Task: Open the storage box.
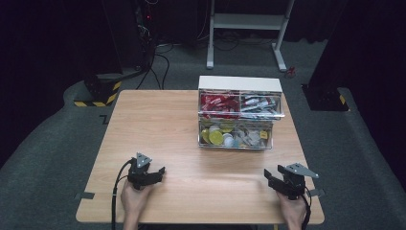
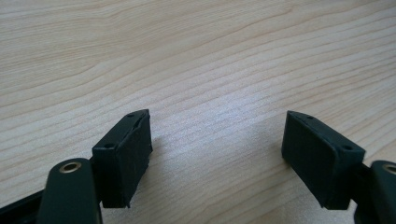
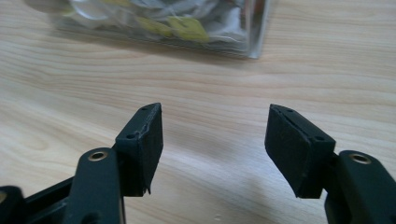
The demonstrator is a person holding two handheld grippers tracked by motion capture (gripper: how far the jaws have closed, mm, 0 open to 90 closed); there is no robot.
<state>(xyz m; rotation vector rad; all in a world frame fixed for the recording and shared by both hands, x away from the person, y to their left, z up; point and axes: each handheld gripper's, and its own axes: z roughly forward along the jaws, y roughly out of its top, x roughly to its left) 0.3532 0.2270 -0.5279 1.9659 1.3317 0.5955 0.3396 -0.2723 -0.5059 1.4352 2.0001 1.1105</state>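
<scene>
My left gripper (image 1: 158, 172) rests low over the near left part of the wooden table (image 1: 153, 120), held by a hand. In the left gripper view its jaws (image 2: 217, 140) stand wide apart over bare wood, with nothing between them. My right gripper (image 1: 269, 178) sits near the front right corner, also in a hand. In the right gripper view its jaws (image 3: 215, 135) are apart and empty, and they point toward a clear plastic organiser box (image 3: 187, 23). That box (image 1: 237, 120) stands at the table's far right, holding red and silver packets above and yellow and white round capsules below.
The box has a white top and two tiers of compartments. A white frame stand (image 1: 246, 28) and cables (image 1: 158, 62) lie on the dark floor beyond the table. A black base with yellow stripes (image 1: 98, 93) sits past the far left corner.
</scene>
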